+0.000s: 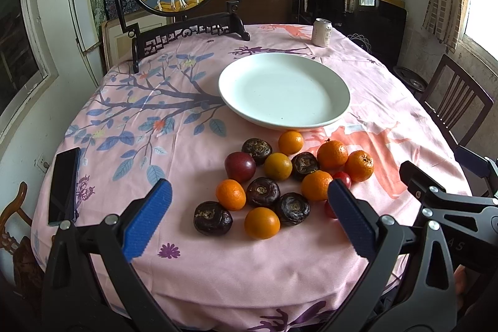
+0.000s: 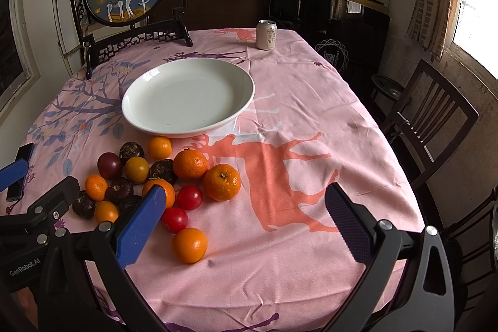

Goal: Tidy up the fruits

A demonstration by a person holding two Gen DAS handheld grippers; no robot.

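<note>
two grippers hang above the near table edge, both spread wide and holding nothing: the left gripper [image 1: 249, 207] frames the fruit pile, the right gripper [image 2: 246, 204] sits over bare pink cloth [image 2: 311, 114]. left to right: one phone [image 1: 63, 185], then eight oranges [image 2: 222, 182], five dark wrinkled fruits [image 1: 263, 191], one plum [image 1: 240, 167] and two tomatoes [image 2: 189, 197], all lying just in front of one white plate [image 1: 236, 77]. one can [image 2: 266, 35] stands far behind.
</note>
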